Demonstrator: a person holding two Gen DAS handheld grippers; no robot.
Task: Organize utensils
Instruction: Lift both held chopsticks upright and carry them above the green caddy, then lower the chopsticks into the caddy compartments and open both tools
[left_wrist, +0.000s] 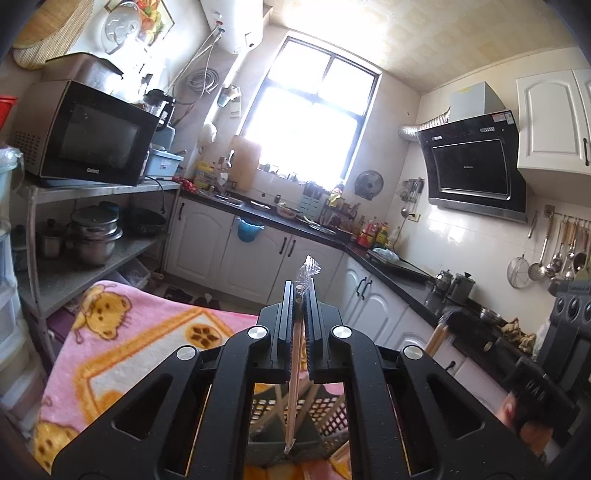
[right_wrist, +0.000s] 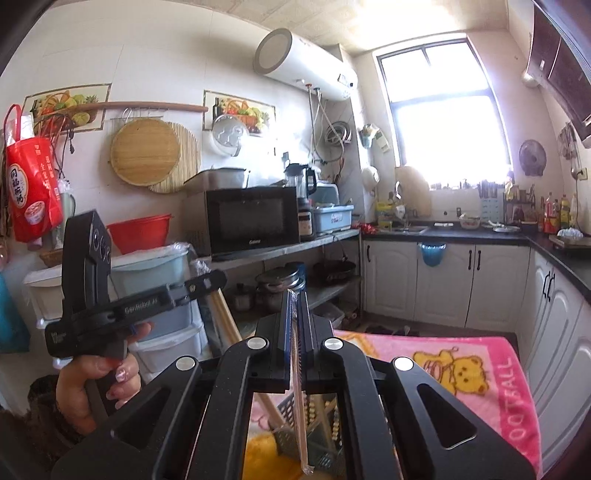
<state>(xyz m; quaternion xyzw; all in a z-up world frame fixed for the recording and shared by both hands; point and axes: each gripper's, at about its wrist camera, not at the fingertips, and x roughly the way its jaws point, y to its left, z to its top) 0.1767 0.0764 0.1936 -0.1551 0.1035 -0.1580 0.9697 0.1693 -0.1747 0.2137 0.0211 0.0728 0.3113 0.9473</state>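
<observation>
1. Clearly, each gripper is clamped on one wrapped pair of chopsticks: the left gripper (left_wrist: 301, 291) holds the left pair (left_wrist: 294, 373), and the right gripper (right_wrist: 294, 299) holds the right pair (right_wrist: 298, 387).
2. Both pairs hang over the slotted basket (left_wrist: 332, 417) on the pink blanket (left_wrist: 122, 332).
3. Risk, as I judge it: the slick wrappers may slip through the pads, or the tips may catch on the basket wall.
4. Count: two grippers, two wrapped pairs, one basket.
</observation>
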